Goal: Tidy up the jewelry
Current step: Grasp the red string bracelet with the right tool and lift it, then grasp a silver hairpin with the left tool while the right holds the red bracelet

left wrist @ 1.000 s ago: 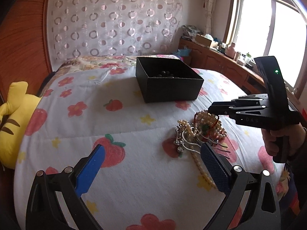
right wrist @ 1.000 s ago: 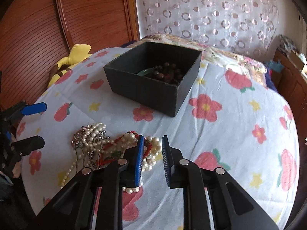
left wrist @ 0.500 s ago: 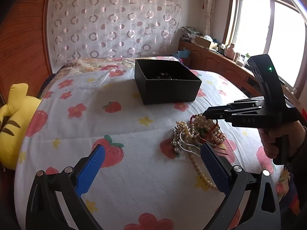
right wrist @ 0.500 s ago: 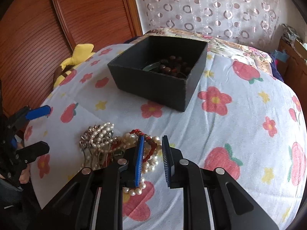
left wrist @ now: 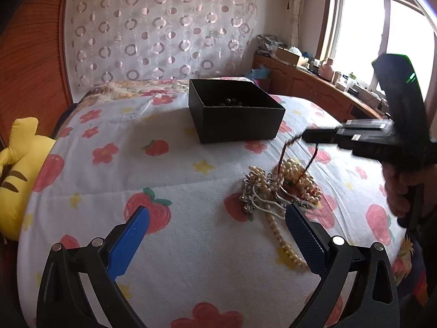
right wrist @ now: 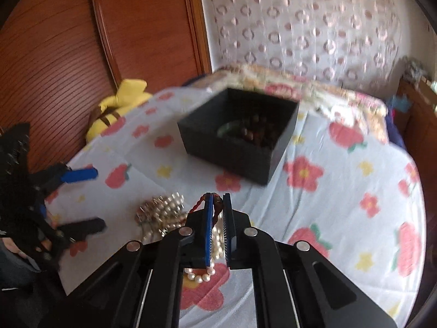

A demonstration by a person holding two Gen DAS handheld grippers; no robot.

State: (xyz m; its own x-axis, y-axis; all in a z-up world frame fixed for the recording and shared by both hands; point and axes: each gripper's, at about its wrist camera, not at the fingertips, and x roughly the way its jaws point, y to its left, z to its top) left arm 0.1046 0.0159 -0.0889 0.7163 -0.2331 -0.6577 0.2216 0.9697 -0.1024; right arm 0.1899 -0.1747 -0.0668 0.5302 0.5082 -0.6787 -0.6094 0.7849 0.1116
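right gripper [right wrist: 217, 202]: fingers pinching red cord bracelet [right wrist: 217, 205], raised above pearl jewelry pile [left wrist: 284, 188] | left gripper [left wrist: 215, 235]: fingers spread wide, holding nothing, low over bed [left wrist: 191, 240] near pile | black box [left wrist: 235, 114] with dark beads [right wrist: 255, 132] beyond pile

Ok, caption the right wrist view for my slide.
Right tongs shut on a red cord bracelet, lifted above the pearl pile, black box ahead.
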